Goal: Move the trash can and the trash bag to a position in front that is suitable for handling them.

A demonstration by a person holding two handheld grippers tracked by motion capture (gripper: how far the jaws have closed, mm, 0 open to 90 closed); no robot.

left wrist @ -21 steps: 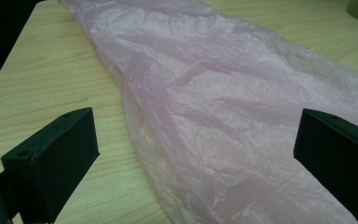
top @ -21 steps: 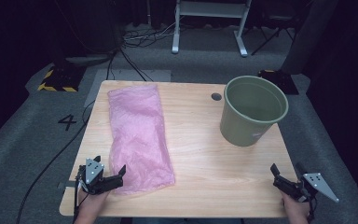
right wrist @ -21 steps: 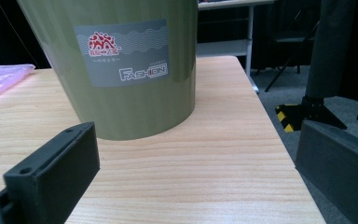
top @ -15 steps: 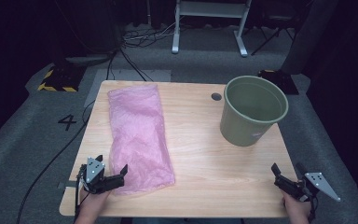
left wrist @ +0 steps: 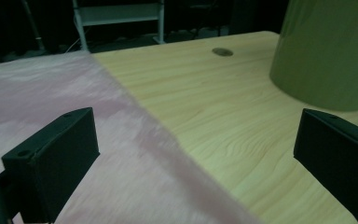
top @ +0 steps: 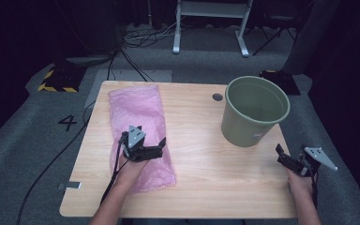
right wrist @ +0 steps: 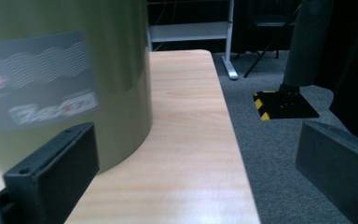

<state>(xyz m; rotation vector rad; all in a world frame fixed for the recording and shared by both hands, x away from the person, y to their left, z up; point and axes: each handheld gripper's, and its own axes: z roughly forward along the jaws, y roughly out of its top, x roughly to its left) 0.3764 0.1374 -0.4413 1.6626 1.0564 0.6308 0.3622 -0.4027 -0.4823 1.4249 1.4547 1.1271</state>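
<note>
A flat pink plastic bag [top: 138,112] lies lengthwise on the left half of the wooden table [top: 201,154]. My left gripper [top: 143,143] hovers over the bag's near half, jaws wide open and empty. In the left gripper view the bag [left wrist: 51,93] spreads under the left gripper [left wrist: 196,135], with its edge running between the jaws. An olive-green bucket [top: 253,117] stands upright at the back right. My right gripper [top: 290,157] waits open at the table's right edge, near the front. In the right gripper view the bucket's labelled wall [right wrist: 60,60] stands close ahead and left of the right gripper [right wrist: 196,140].
A round cable hole [top: 217,97] sits in the tabletop left of the bucket [left wrist: 331,51]. Beyond the table are a white stand frame [top: 211,23], cables, and a yellow-and-black striped base [top: 56,79]. Another striped base [right wrist: 284,105] rests on the grey floor past the table's right edge.
My left gripper has moved forward and to the right, from the table's front left corner onto the pink bag. The right gripper has stayed in place.
</note>
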